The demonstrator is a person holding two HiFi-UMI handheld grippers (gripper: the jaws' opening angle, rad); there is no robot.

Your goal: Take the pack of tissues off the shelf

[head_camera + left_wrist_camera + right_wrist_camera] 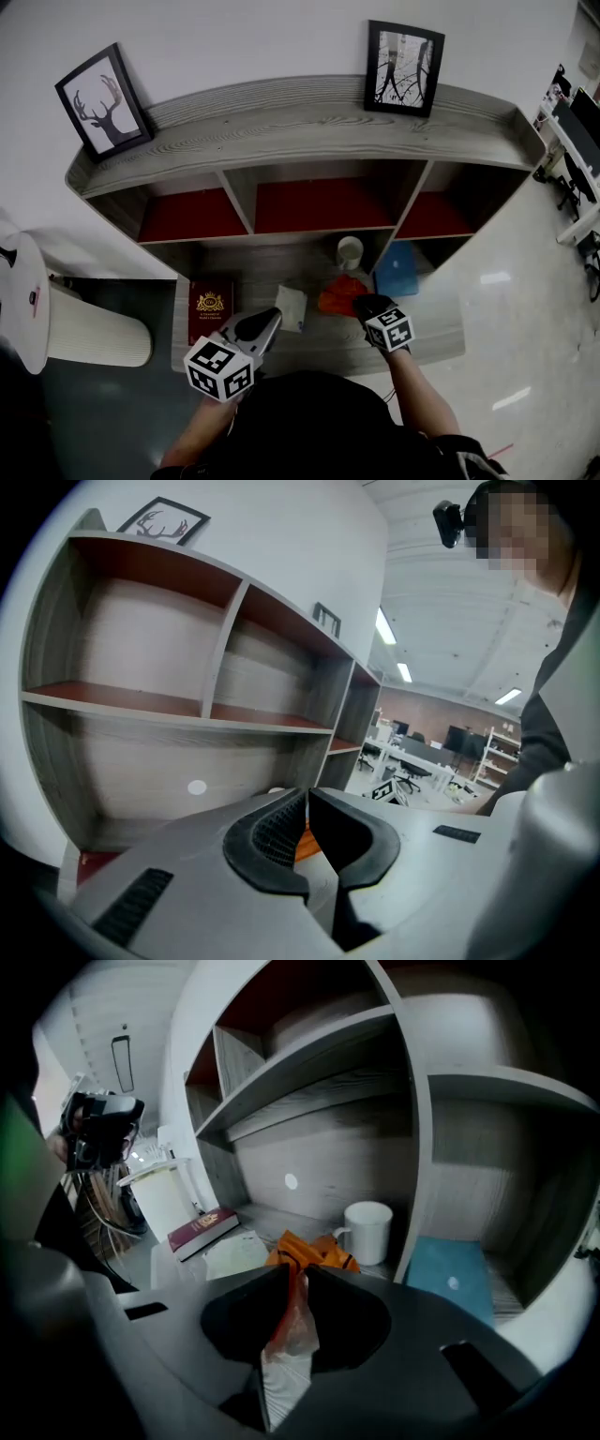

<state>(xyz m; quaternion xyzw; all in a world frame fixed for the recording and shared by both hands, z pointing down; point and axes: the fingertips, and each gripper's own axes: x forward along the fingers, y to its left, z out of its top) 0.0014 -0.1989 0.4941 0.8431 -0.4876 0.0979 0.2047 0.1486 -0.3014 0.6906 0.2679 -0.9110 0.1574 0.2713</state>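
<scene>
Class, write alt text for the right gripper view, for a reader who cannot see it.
The right gripper is shut on the crinkled wrapper of an orange pack of tissues at the bottom of the shelf. Behind it are a white mug and a blue book; a red book lies left.

One shelf (281, 131), three red-floored bays across its upper row. Two pictures (101, 101) (403, 67), one mug (350, 251), one red book (210, 303), one blue book (397, 270), one orange pack (341, 294), one white sheet (292, 306). Two tools: left gripper (270, 322), right gripper (367, 305).
</scene>
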